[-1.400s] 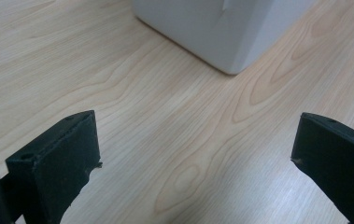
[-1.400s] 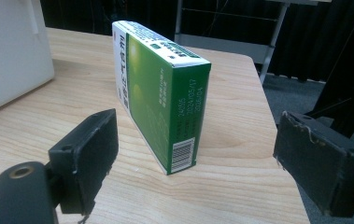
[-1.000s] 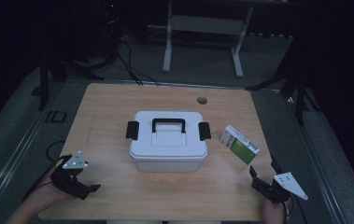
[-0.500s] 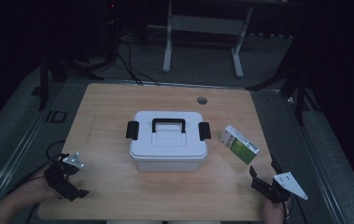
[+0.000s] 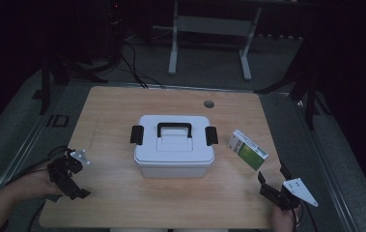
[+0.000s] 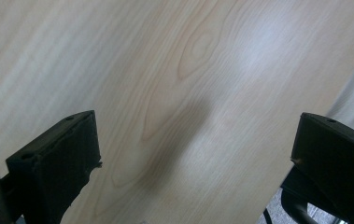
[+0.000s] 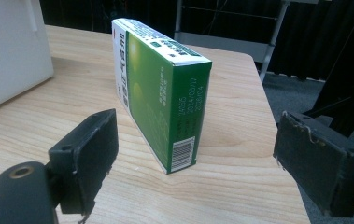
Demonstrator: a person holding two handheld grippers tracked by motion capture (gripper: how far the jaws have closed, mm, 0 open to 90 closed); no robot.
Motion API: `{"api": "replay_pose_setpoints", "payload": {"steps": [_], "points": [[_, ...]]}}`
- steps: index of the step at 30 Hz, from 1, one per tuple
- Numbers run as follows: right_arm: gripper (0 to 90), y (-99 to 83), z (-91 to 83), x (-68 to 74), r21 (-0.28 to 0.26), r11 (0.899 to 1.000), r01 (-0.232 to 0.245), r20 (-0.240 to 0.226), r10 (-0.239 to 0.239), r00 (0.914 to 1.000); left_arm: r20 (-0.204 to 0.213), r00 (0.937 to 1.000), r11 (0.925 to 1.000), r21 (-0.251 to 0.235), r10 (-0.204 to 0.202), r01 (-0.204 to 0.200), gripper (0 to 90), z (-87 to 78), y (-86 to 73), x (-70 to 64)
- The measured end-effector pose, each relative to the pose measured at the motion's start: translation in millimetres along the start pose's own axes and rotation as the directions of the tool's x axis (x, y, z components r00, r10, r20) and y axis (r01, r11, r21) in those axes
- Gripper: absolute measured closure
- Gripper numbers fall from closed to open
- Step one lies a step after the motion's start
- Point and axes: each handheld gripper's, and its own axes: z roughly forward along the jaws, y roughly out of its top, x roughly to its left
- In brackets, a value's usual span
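Green-and-white carton stood on edge on the counter, at about three o'clock from the white lidded box and near it. The right gripper lay low at the carton's five o'clock, jaws spread wide and empty — the right gripper view put the carton between them, barcode end nearest. The left gripper sat at the box's eight o'clock, tilted down; its own view showed bare wood between parted jaws.
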Motion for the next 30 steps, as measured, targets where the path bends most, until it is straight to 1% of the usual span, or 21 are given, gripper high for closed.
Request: {"api": "replay_pose_setpoints", "payload": {"steps": [1,2,4,5,6,7,8,9,11,12,14,15,17,18,20,21,22,24,25,27,30], "points": [[13.4,0.0,0.0,0.0,0.001,1.000,-0.001,0.000,0.001,1.0000,-0.006,1.0000,1.0000,-0.005,0.001,-0.001,1.0,-3.1,3.7,-0.5],[13.4,0.1,0.1,0.0,0.001,1.000,0.000,0.000,0.000,1.0000,0.001,1.0000,0.9999,-0.009,0.009,-0.009,1.0,-5.6,6.6,-0.3],[13.4,0.1,0.1,0.3,0.002,1.000,0.000,-0.001,0.000,1.0000,-0.002,0.9997,0.9996,-0.015,0.024,-0.024,1.0,-12.6,15.4,-1.6],[13.4,0.1,0.1,0.4,0.003,1.000,0.000,-0.001,0.001,1.0000,0.009,0.9995,0.9993,-0.023,0.032,-0.031,1.0,-15.5,19.3,-2.1],[13.4,0.0,0.1,0.2,0.001,1.000,0.000,-0.001,0.000,1.0000,0.006,0.9992,0.9991,-0.019,0.039,-0.038,1.0,-18.6,23.4,-2.7],[13.4,0.0,0.0,0.1,0.001,1.000,0.000,-0.001,0.000,1.0000,0.012,0.9985,0.9984,-0.019,0.053,-0.053,1.0,-22.2,28.5,-3.4],[13.4,0.0,0.0,-0.1,0.001,1.000,-0.001,-0.001,0.001,1.0000,0.012,0.9983,0.9982,-0.022,0.057,-0.056,1.0,-24.3,31.5,-4.4],[13.4,0.0,0.0,-0.2,0.001,1.000,-0.001,-0.002,0.001,1.0000,0.003,0.9976,0.9974,-0.020,0.069,-0.069,1.0,-27.5,35.9,-5.2],[13.4,0.0,0.0,-0.3,0.000,1.000,-0.002,-0.002,0.002,1.0000,0.009,0.9961,0.9956,-0.032,0.088,-0.088,1.0,-34.3,44.8,-7.0],[13.4,0.0,0.0,-0.2,0.002,1.000,-0.002,-0.002,0.002,1.0000,0.001,0.9948,0.9942,-0.035,0.102,-0.101,1.0,-37.7,49.6,-7.8],[13.4,0.1,0.1,0.0,0.003,1.000,-0.002,-0.002,0.002,1.0000,0.009,0.9933,0.9925,-0.043,0.115,-0.115,1.0,-43.5,59.5,-9.7],[13.4,0.1,0.2,0.0,0.003,1.000,-0.001,-0.002,0.001,1.0000,-0.001,0.9916,0.9909,-0.039,0.129,-0.129,1.0,-46.0,64.9,-10.9],[13.4,0.1,0.1,0.1,0.003,1.000,-0.001,-0.002,0.001,1.0000,0.005,0.9890,0.9880,-0.045,0.148,-0.148,1.0,-50.4,75.4,-12.9],[13.4,0.0,0.0,-0.1,0.002,1.000,-0.001,-0.003,0.001,1.0000,-0.002,0.9871,0.9861,-0.043,0.160,-0.160,1.0,-52.5,80.9,-13.9],[13.4,0.0,0.0,-0.6,-0.002,1.000,-0.002,-0.004,0.002,1.0000,-0.004,0.9839,0.9825,-0.052,0.179,-0.179,1.0,-56.0,91.0,-15.7],[13.4,0.0,0.0,-0.6,-0.002,1.000,-0.002,-0.004,0.002,1.0000,-0.004,0.9839,0.9825,-0.052,0.179,-0.179,1.0,-56.0,91.0,-15.7],[13.4,0.0,-0.1,-0.6,-0.001,1.000,-0.003,-0.005,0.003,1.0000,0.004,0.9815,0.9798,-0.059,0.192,-0.191,1.0,-58.8,100.7,-16.9],[13.4,-0.1,-0.1,-0.7,-0.002,1.000,-0.005,-0.006,0.005,1.0000,-0.001,0.9794,0.9776,-0.060,0.202,-0.202,1.0,-61.3,110.5,-17.8],[13.4,-0.1,-0.2,-0.7,-0.002,1.000,-0.004,-0.006,0.004,1.0000,0.000,0.9772,0.9753,-0.063,0.212,-0.212,1.0,-62.5,116.1,-18.2],[13.4,-0.1,-0.2,-0.8,-0.003,1.000,-0.005,-0.007,0.005,1.0000,0.001,0.9767,0.9743,-0.070,0.215,-0.214,1.0,-63.3,123.7,-18.6],[13.4,-0.2,-0.4,-1.2,-0.003,1.000,-0.012,-0.008,0.012,0.9999,0.011,0.9736,0.9709,-0.078,0.228,-0.227,1.1,-63.0,136.7,-20.0]]}}
